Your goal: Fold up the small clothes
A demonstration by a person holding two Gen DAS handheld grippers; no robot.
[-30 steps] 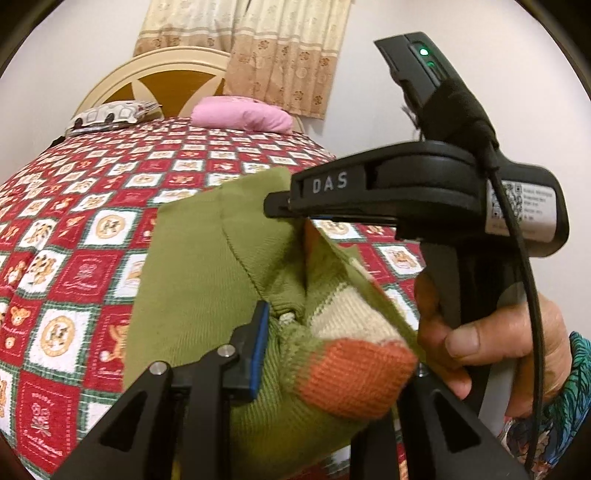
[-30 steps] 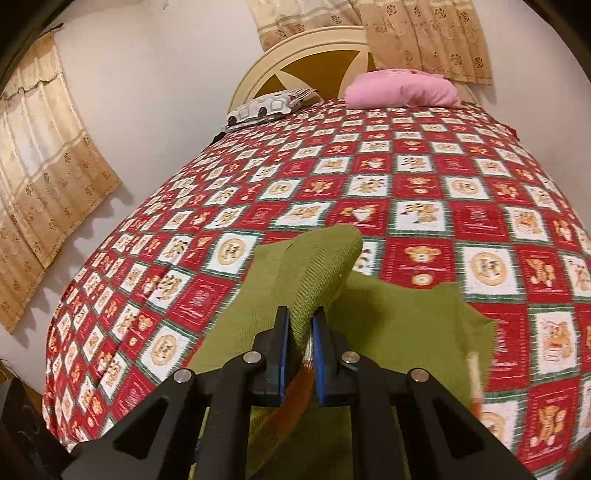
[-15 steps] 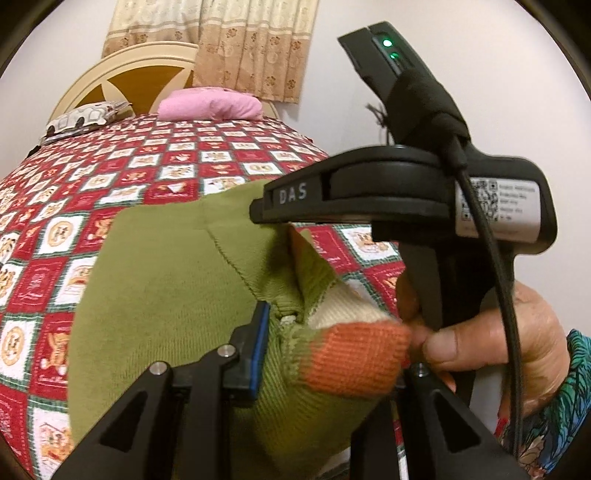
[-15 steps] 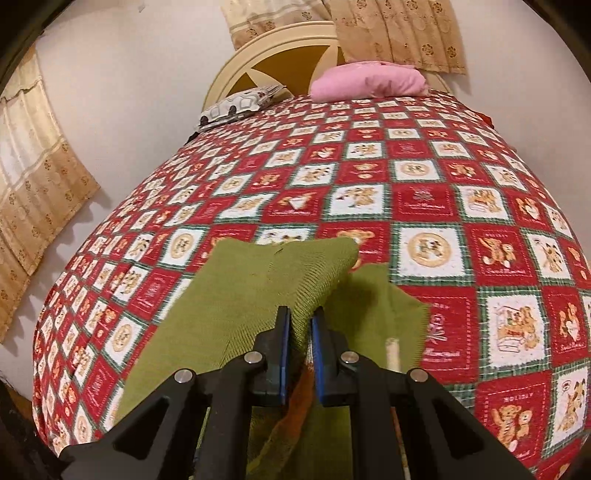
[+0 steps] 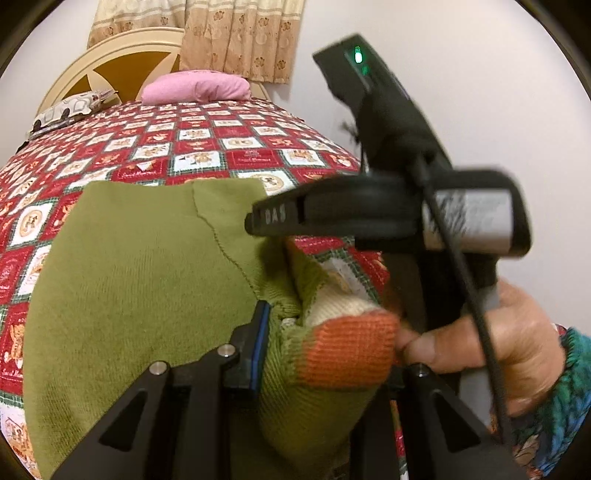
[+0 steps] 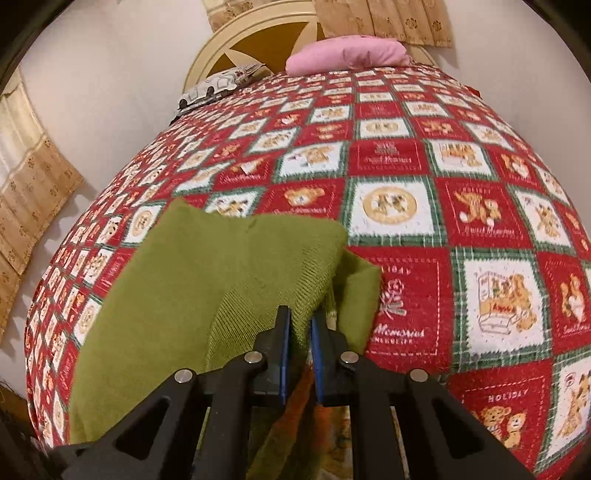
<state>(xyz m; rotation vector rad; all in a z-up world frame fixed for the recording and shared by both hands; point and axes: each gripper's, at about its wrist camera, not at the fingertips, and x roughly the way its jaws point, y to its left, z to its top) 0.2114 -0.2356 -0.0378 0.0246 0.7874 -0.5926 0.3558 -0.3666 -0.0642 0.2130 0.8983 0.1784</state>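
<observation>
A small green knit sweater (image 5: pixel 140 288) with a cream and orange striped part (image 5: pixel 351 350) lies partly on the red patchwork bedspread (image 5: pixel 229 147). My left gripper (image 5: pixel 325 347) is shut on its striped edge; only the left finger (image 5: pixel 258 347) shows clearly. The other gripper's black body (image 5: pixel 388 214) and the hand holding it hang just right. In the right wrist view my right gripper (image 6: pixel 300 350) is shut on a fold of the green sweater (image 6: pixel 207 273), holding it above the bedspread (image 6: pixel 424 206).
A pink pillow (image 5: pixel 195 86) and a patterned pillow (image 5: pixel 70 110) lie at the headboard (image 5: pixel 110 74). Beige curtains (image 5: pixel 236 33) hang behind. The bed's right edge meets a white wall (image 5: pixel 480 92). A second curtain (image 6: pixel 26 184) hangs at left.
Both grippers have carried the sweater's near edge forward over the rest, so more green cloth now lies flat on the bed. The right gripper's body moved right in the left view.
</observation>
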